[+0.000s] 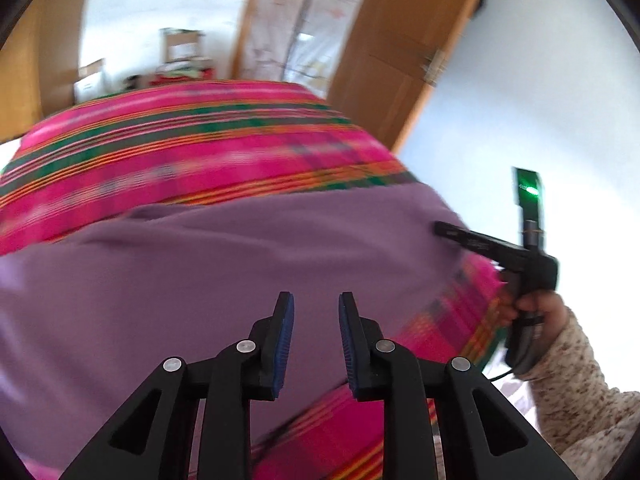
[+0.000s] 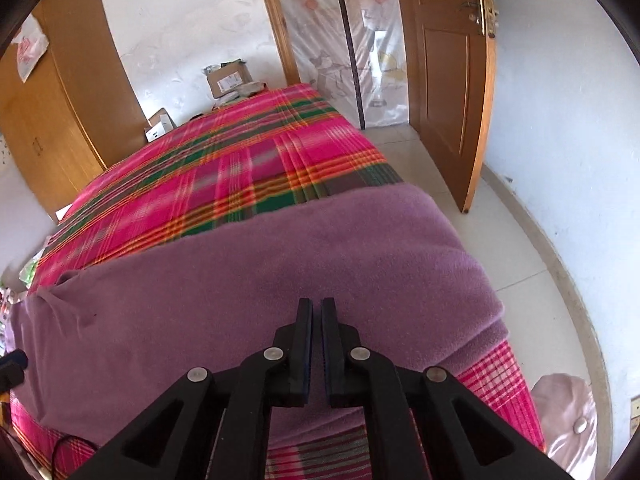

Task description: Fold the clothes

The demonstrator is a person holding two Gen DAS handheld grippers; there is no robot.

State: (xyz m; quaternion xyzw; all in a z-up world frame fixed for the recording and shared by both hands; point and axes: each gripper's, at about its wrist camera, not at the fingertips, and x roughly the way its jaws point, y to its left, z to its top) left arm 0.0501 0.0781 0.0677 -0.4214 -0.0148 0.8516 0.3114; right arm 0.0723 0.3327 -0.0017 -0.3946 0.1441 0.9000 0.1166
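A purple cloth (image 2: 280, 280) is lying across the bed (image 2: 240, 160), overhanging at 3 o'clock; left gripper (image 1: 316, 300) is hovering parted, right gripper (image 2: 317, 304) nearly closed, empty; fleece risks sliding floorward.

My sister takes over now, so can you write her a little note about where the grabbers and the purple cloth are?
Left gripper: open, empty, above the purple cloth.
Right gripper: nearly shut, a thin gap shows, nothing in it, also over the cloth.
The cloth lies spread across the near end of the plaid bed cover.
Done: cloth laid out fairly flat; no fold clearly visible.
Left: grab an edge and fold.
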